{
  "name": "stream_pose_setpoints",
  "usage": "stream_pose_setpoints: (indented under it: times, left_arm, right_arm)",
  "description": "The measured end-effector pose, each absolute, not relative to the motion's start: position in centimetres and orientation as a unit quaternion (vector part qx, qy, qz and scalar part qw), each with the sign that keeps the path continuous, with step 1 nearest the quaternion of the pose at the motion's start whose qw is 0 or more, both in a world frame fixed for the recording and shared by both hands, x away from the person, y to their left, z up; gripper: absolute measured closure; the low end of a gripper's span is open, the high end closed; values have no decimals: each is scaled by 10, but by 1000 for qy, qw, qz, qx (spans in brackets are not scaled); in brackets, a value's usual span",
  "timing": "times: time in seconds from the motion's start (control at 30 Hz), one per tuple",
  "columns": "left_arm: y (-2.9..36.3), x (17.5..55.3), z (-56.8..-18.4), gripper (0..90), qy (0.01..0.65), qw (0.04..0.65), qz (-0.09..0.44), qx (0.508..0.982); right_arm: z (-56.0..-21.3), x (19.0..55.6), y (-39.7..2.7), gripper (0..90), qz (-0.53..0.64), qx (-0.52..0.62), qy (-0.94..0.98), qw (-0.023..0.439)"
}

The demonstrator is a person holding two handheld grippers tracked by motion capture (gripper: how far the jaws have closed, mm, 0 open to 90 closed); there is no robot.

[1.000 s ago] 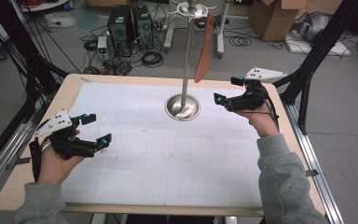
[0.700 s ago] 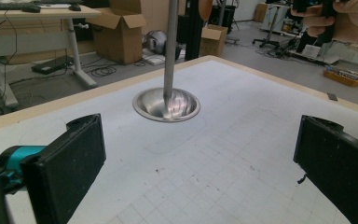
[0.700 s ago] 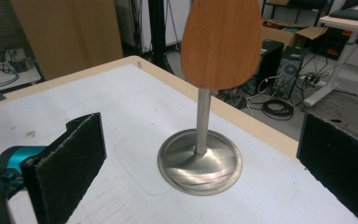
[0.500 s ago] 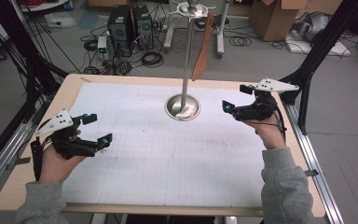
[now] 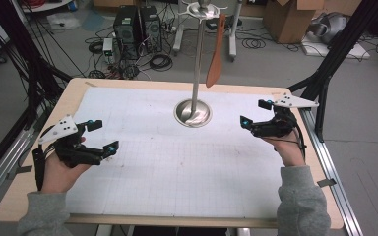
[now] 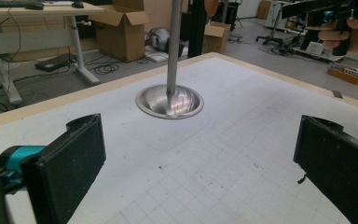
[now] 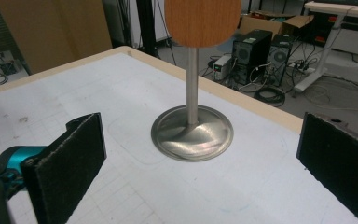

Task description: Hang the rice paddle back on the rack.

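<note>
Flat wooden spatula (image 5: 215,51) hanging from steel stand (image 5: 195,73), left gripper (image 5: 102,134) and right gripper (image 5: 254,112) both wide apart, empty

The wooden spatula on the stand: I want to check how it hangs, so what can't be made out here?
- Wooden spatula: hook at the stand's top sits at the high view's upper edge, too small.
- Right gripper view: its blade is cut off by the top edge.
- Left gripper view: stand pole is cut off likewise.
</note>
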State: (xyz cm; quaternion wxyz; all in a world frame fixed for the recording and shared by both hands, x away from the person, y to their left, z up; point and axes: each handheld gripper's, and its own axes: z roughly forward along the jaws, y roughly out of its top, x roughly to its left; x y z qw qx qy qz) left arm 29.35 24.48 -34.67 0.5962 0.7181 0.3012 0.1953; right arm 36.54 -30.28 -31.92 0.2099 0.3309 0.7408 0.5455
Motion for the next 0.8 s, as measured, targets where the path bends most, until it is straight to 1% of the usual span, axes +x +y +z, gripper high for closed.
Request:
stream_pose_setpoints:
  times: [0.4,0.8]
  left_arm:
    - [243,294,-348,26,299,598,191,719]
    - [245,294,-349,26,304,596,192,718]
  right_arm:
    - [-341,353,-323,0,544,351,736,200]
    - [-353,342,-342,0,553,356,729,188]
